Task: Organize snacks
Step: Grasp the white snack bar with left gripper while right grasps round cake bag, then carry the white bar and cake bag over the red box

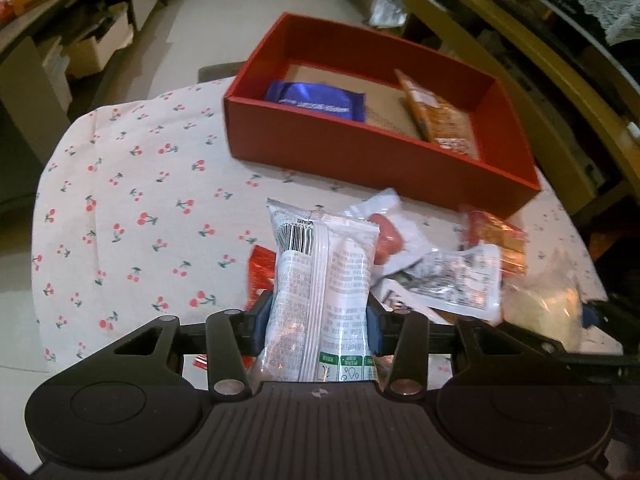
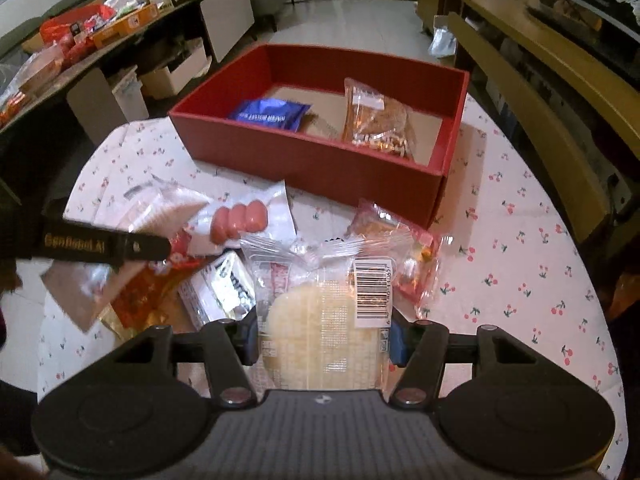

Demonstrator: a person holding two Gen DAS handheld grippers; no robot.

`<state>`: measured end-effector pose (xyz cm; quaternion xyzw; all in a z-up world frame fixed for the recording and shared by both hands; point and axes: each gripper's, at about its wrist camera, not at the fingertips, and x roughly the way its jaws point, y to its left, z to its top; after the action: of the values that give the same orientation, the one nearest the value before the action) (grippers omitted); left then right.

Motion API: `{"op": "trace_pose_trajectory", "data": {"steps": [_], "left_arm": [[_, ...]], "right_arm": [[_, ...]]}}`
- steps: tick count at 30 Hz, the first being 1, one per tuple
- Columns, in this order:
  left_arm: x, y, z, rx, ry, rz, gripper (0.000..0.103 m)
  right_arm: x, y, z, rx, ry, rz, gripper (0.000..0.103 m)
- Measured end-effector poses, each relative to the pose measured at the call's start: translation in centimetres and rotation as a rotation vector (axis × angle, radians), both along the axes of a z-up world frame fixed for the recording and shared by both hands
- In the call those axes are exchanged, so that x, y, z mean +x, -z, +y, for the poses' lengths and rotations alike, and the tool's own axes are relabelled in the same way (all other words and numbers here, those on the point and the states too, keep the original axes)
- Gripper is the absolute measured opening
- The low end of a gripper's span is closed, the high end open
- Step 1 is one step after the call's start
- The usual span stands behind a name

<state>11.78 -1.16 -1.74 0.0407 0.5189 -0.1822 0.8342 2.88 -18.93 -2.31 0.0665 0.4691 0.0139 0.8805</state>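
Note:
My left gripper [image 1: 318,316] is shut on a white snack packet [image 1: 324,280] with a barcode, held up above the pile. A clear packet of pale round cake [image 2: 320,320] sits clamped in my right gripper [image 2: 322,338], also lifted off the cloth. Behind both stands the red box [image 1: 360,156] [image 2: 312,160], holding a blue packet [image 1: 316,100] [image 2: 270,114] and an orange packet [image 1: 436,116] [image 2: 378,120]. The loose pile includes a sausage packet [image 2: 240,218] and several other wrappers [image 1: 456,276]. The left gripper's arm [image 2: 104,246] shows at the left of the right wrist view.
A cherry-print cloth [image 1: 132,208] [image 2: 520,264] covers the round table. A long counter with boxes of goods [image 2: 120,28] runs at the far left. A wooden bench or shelf [image 2: 540,92] stands close on the right. Cardboard boxes [image 1: 96,48] sit on the floor beyond the table.

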Motion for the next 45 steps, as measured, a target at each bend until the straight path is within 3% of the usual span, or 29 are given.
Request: {"op": "trace_pose_trajectory", "data": {"steps": [16,45], "left_arm": [[-0.3,-1.7,-2.4,-0.043,0.028,-0.069,0.053],[0.5,-4.4,-4.6,-0.061,0.032,-0.182,0.050]], "right_arm": [[2.1,-2.8,-1.1,0.029,0.068,-0.105,0.075],[3.9,-5.3,-2.8,0.061,0.123,-0.210,0.074]]}}
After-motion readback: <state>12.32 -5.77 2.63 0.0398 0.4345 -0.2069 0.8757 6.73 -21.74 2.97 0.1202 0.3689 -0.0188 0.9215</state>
